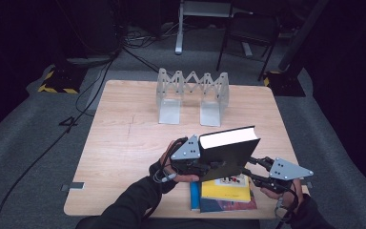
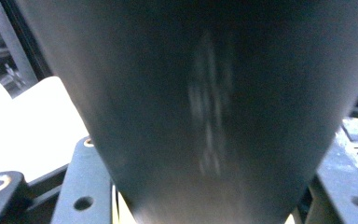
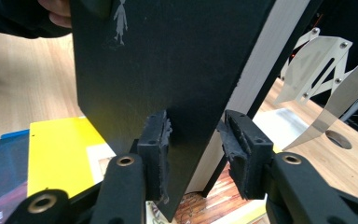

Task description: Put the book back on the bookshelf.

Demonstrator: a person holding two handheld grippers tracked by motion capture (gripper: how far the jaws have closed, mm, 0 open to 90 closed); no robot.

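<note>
You have the black book point(image 1: 228, 150) lifted off the worktop point(image 1: 124, 143), tilted with its page edge up, above the stack of a yellow book point(image 1: 224, 188) and a blue book point(image 1: 195, 195) at the near edge. Your left claw point(image 1: 198, 164) sits against the book's left end; in the left gripper view the dark cover point(image 2: 205, 107) crowds the lens and blurs, so I cannot tell for sure whether those jaws are pinching it, though it looks likely. Your right claw point(image 3: 193, 140) straddles the lower corner of the book point(image 3: 168, 70) with a visible gap on the page side, so it is open around the book, not yet clamped. Close it squarely on cover and pages together, deeper than the corner if you can, so the book does not pivot. The likely goal is the folding steel book rack point(image 1: 193, 95) standing at the far side, well apart from the book. Keep the book upright as you carry it, spine down, line it up with one of the rack's slots, and lower it until it rests on the base before you let go. Move both hands together so the cover does not twist or splay open.
</note>
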